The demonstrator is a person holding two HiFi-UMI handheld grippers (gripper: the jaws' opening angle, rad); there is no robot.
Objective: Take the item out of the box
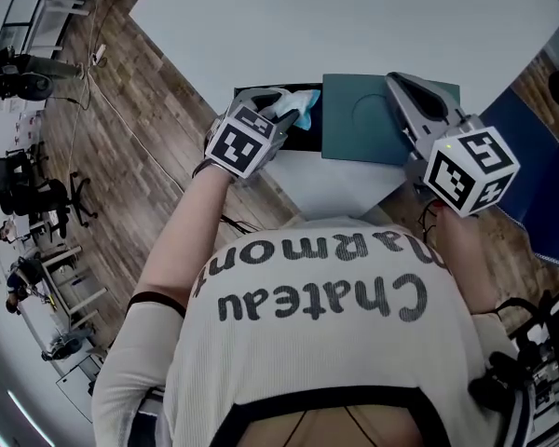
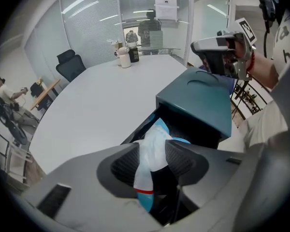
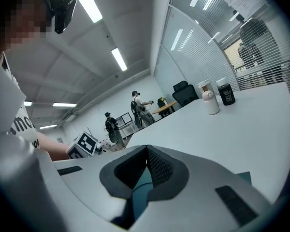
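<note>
1. Straddling a white-and-blue pouch [image 2: 157, 134], the left gripper [image 2: 152, 150] has its jaws spread wide. The pads flank the pouch without visibly squeezing it.
2. The pouch runs deep between those jaws, and its far end is at the open black end of the teal box [image 2: 203, 100].
3. The right gripper [image 3: 146, 151] is clenched, tips meeting on nothing, and lies over the box's teal top.
4. The box sits near the edge of a white table [image 2: 101, 100]. A white bottle [image 2: 125, 60] and a dark cup [image 2: 134, 55] stand far across it.
</note>
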